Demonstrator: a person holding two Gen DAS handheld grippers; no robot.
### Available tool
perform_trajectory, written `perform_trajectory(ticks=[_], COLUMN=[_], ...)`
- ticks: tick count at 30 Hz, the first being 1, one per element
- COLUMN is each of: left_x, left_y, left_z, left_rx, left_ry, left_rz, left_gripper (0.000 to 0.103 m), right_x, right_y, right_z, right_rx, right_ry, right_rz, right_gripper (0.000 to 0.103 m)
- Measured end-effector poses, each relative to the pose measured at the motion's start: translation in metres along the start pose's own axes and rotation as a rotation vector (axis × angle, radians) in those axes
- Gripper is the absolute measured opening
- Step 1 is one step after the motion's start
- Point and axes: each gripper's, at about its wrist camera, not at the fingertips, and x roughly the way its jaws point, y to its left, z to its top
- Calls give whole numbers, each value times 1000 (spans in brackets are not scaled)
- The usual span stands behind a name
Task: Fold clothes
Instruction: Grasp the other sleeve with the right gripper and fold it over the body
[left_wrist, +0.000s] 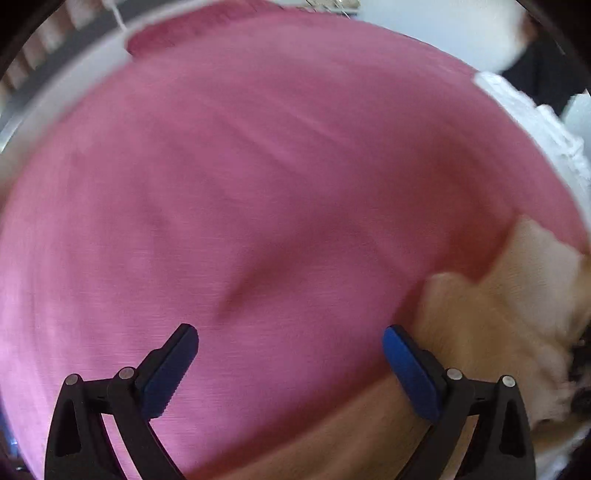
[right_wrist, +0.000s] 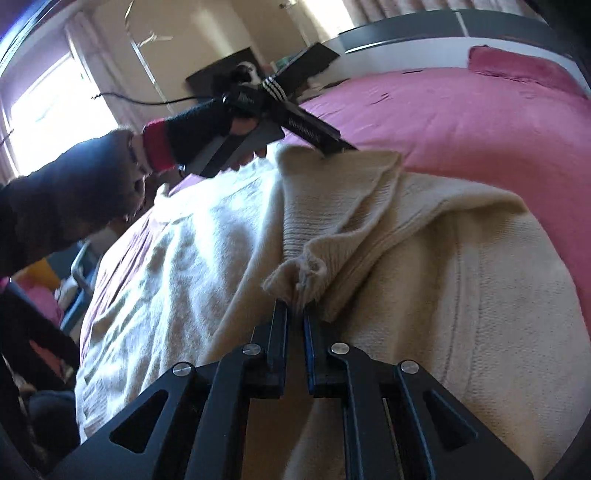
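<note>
Nearest, the right gripper (right_wrist: 295, 308) pinches the ribbed cuff (right_wrist: 299, 271) of a soft, floppy cream knit sweater (right_wrist: 443, 280) lying on the pink bedspread (right_wrist: 461, 122), best taken by cuffs or hems, while beyond the left gripper (left_wrist: 290, 363) hangs spread, empty.

I see a cream sweater (right_wrist: 424, 258) of ribbed, fuzzy knit on a matt pink bedcover (left_wrist: 258, 166) of fine woven cloth. My right gripper (right_wrist: 295, 314) looks matt black plastic with shiny metal pins.
</note>
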Motion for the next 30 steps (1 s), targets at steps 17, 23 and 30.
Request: perform_trajectory(ticks=[17,23,30], left_x=[2,-8,-47], left_y=[5,-17,14], left_z=[-11,-23,-41], left_rx=[35,156,8], left_ry=[-25,-86,-186], left_rz=[22,215,-88], left_gripper=[88,0,40], right_x=[12,2,5], right_y=[-7,-12,-12], right_z=[-1,-4,-3], right_rx=[70,99,108], right_ry=[-31,-47,-54], right_rz=[9,-1,-4], right_gripper=[9,11,11])
